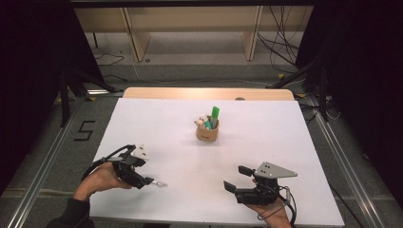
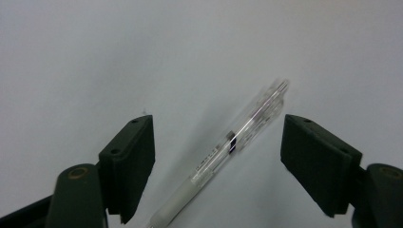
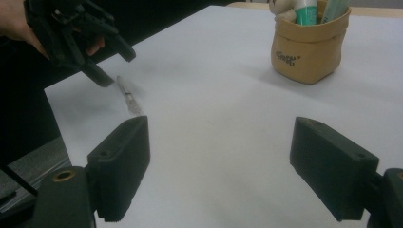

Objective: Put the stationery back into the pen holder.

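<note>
A clear ballpoint pen (image 1: pixel 160 184) lies flat on the white table (image 1: pixel 190 156) near its front left. My left gripper (image 1: pixel 146 181) is held just over the pen, open. In the left gripper view the pen (image 2: pixel 228 147) runs diagonally between the two spread jaws of the left gripper (image 2: pixel 218 124), touching neither. My right gripper (image 1: pixel 236 178) hovers open at the front right with nothing between its jaws. In the right gripper view, the right gripper (image 3: pixel 218 126) faces the table, with the pen (image 3: pixel 127 95) and the left gripper (image 3: pixel 81 38) at the far left.
A tan soft pouch (image 1: pixel 207 131) stands upright past the table's middle, holding a green marker (image 1: pixel 215 115) and other small items. It appears again as the pouch (image 3: pixel 309 52) at the upper right. Beyond the table are wooden furniture and cables on the floor.
</note>
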